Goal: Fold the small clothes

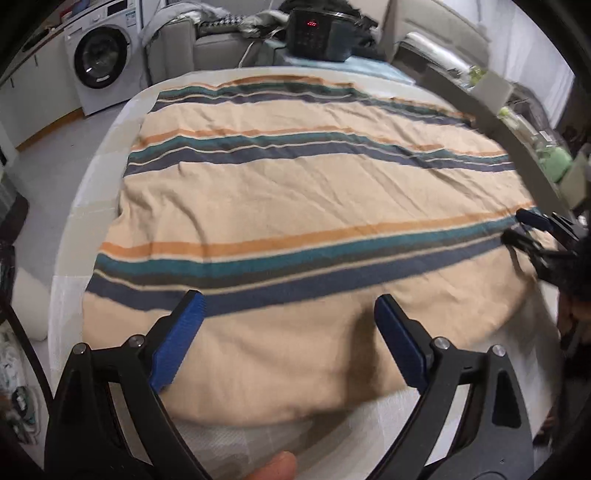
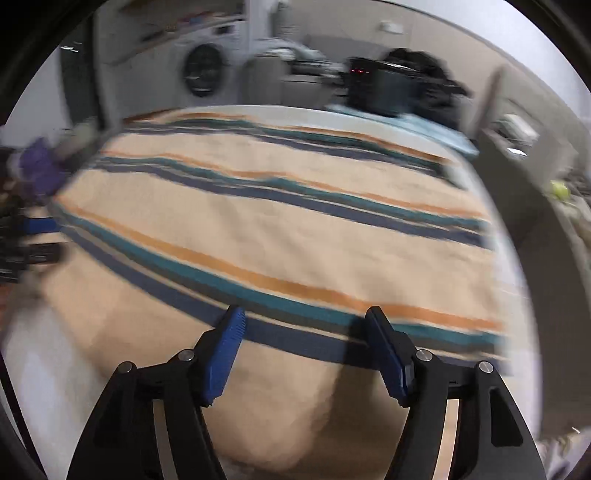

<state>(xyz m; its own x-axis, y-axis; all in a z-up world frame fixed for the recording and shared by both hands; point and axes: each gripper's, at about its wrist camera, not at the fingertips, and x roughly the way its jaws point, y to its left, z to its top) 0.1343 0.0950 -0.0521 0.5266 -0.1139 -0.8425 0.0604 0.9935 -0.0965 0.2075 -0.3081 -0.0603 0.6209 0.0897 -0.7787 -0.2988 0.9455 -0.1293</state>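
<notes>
A beige cloth (image 1: 295,192) with orange, teal and navy stripes lies spread flat over a white table (image 1: 107,155). My left gripper (image 1: 289,299) hovers open over the cloth's near part, with nothing between its blue pads. The right gripper (image 1: 517,226) shows at the cloth's right edge in the left wrist view. In the blurred right wrist view the same cloth (image 2: 280,221) fills the middle. There my right gripper (image 2: 306,312) stands open above the near navy stripe and holds nothing. The left gripper (image 2: 46,240) appears at the cloth's left edge.
A washing machine (image 1: 101,61) stands at the back left on the floor. A black appliance with a red display (image 1: 317,35) sits at the table's far end on a pale blue mat. Grey seats (image 1: 207,48) stand behind. A thumb (image 1: 277,469) shows below.
</notes>
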